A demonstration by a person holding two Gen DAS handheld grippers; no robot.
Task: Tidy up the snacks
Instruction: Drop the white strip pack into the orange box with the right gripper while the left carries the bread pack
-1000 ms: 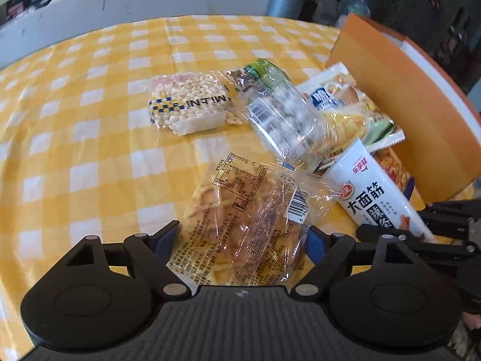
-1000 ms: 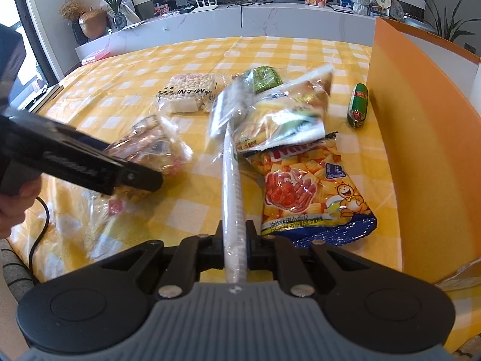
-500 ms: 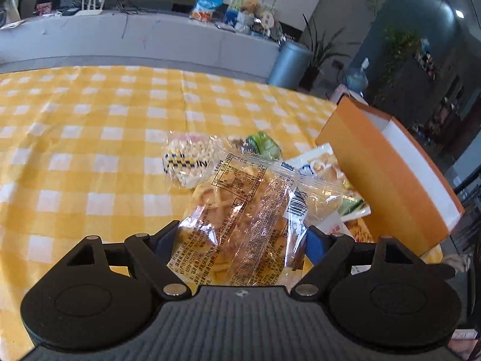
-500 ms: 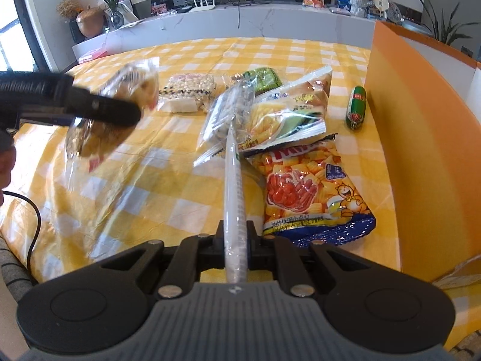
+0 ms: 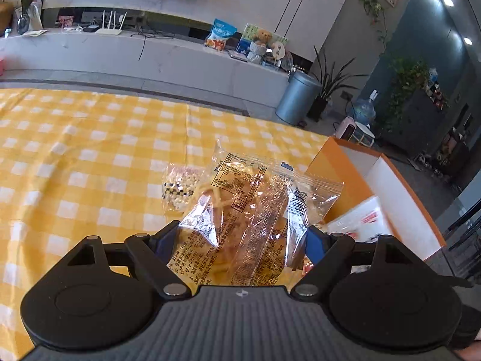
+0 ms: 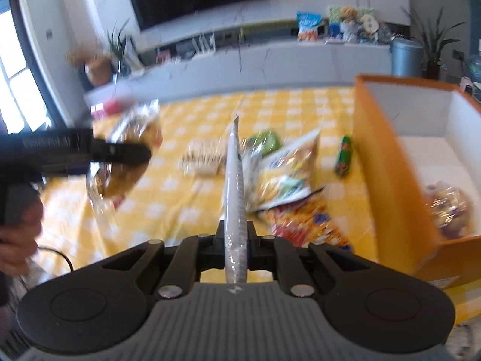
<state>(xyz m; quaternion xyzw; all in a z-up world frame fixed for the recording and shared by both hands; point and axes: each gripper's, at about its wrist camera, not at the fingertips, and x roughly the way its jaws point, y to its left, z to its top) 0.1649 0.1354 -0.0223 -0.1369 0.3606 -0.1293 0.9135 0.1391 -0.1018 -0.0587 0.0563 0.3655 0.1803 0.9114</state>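
Left gripper [image 5: 237, 237]: jaws closed on a clear pastry packet [image 5: 249, 210], pads pressing both its sides, packet held in the air above the tabletop [image 5: 75, 156]. Yellow-and-white checked cloth covers the tabletop.

Right gripper [image 6: 236, 243]: jaws nearly together, pinching the edge of a flat white packet [image 6: 234, 180] that stands out straight ahead, edge-on to the camera, clear of the cloth.

From the right wrist view, much motion blur. The left gripper shows at far left with its packet, a person's hand [image 6: 18, 234] on the handle.

Lying on the cloth: a small bag of pale nuts [image 6: 204, 159], a green packet [image 6: 266, 141] behind it, a shiny yellow snack bag [image 6: 285, 174] overlapping a red-and-yellow crisp bag [image 6: 306, 222], and a green sausage stick [image 6: 344, 156] just beside the box.

Orange box [image 6: 387, 180], white inside, stands at the right end of the tabletop. One wrapped snack [image 6: 451, 210] lies in it near the front wall.
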